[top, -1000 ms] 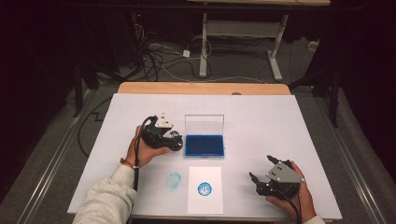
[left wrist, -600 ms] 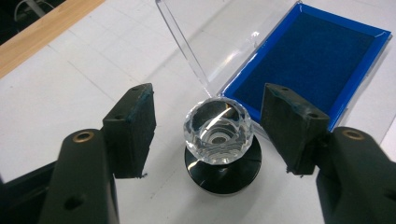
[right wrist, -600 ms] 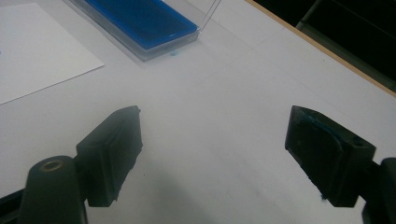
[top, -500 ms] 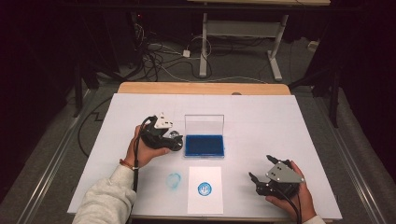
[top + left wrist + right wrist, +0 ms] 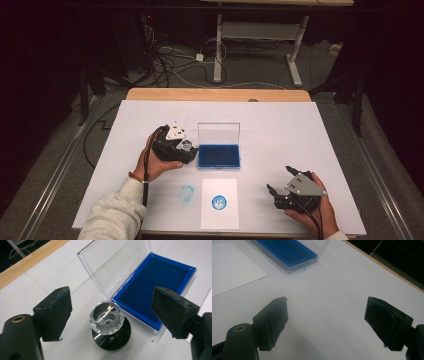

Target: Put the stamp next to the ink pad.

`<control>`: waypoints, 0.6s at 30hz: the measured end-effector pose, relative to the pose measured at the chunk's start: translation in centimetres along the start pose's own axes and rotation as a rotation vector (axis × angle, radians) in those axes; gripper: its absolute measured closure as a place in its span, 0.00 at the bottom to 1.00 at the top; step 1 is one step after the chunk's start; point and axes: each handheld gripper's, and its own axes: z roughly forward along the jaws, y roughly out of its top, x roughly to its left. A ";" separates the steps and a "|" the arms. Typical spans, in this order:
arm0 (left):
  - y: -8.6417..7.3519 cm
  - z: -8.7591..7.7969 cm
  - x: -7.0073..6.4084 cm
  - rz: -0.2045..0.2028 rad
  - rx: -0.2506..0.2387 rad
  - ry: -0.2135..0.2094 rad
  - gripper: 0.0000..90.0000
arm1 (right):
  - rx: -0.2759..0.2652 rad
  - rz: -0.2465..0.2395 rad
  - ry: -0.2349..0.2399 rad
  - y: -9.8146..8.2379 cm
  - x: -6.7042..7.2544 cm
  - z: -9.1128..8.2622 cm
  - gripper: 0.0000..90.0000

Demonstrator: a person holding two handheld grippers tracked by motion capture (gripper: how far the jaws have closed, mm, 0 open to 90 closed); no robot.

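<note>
A: Left gripper status?
B: Jaws have just been opening, now wide. The stamp stands upright between them, untouched, on the table just beside the open blue ink pad.
A: Right gripper?
B: Spread wide, holding nothing, over bare table near the front right edge. Paper with a blue print lies in front of the pad.

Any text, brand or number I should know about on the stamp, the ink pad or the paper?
None can be read.
Blue round print on the paper: too small and blurred to read.
Blue smudge on the table: no letters to make out.
Stamp and ink pad: no label visible.
</note>
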 end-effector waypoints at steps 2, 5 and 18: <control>0.0 -0.1 -0.1 -0.001 -0.008 -0.007 0.18 | 0.001 -0.003 0.001 0.0 0.0 0.0 0.21; 0.1 -0.3 -0.3 0.012 -0.011 0.000 0.17 | 0.001 -0.004 0.003 0.0 0.0 0.0 0.21; 0.5 -1.2 -1.7 0.071 -0.049 0.007 0.17 | -0.002 -0.002 0.002 0.0 0.0 -0.1 0.21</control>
